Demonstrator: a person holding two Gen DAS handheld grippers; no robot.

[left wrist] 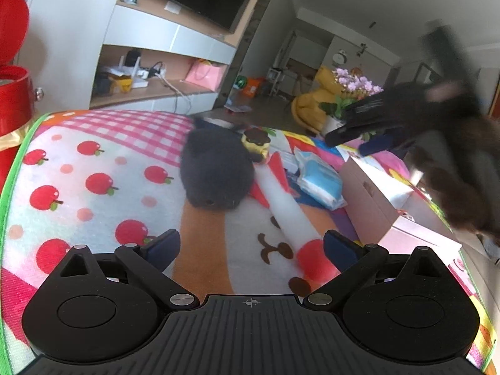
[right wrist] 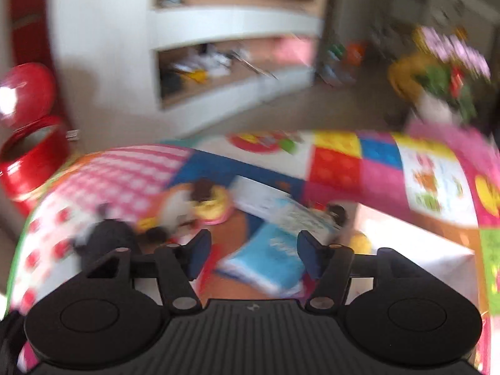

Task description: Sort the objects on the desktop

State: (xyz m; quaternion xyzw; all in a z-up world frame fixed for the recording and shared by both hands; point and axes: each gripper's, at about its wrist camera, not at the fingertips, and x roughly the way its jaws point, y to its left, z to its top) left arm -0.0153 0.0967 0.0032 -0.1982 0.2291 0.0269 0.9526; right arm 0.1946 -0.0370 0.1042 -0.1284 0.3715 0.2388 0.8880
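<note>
Between picks, judged from the pictures: neither tool carried anything, and a next object had yet to be chosen.

Nearest in the left wrist view, the left gripper (left wrist: 251,250) stood wide apart with only the bright patchwork play mat of apples and checks (left wrist: 93,162) between its blue pads (left wrist: 162,248). Just beyond lay a white foam-like roll (left wrist: 289,215), slanting away across the mat, and beside it a dark grey rounded soft pouch (left wrist: 215,172). Right of the roll sat a blue-and-white soft pack (left wrist: 318,181), and behind the pouch a small yellow toy with a dark flower-shaped top (left wrist: 256,142). At the right edge stood a pale pink cardboard box (left wrist: 384,200), probably the sorting bin, though contents could not be made out.

Seen blurred from the right wrist view, the right gripper (right wrist: 252,254) was parted about halfway and empty, hung above the blue-and-white pack.

Called for next, most likely: steadying the right tool, lowering it astride the pack, closing on the narrow sides, then carrying it to the box. Farther back stood a red round tin (left wrist: 12,100).
</note>
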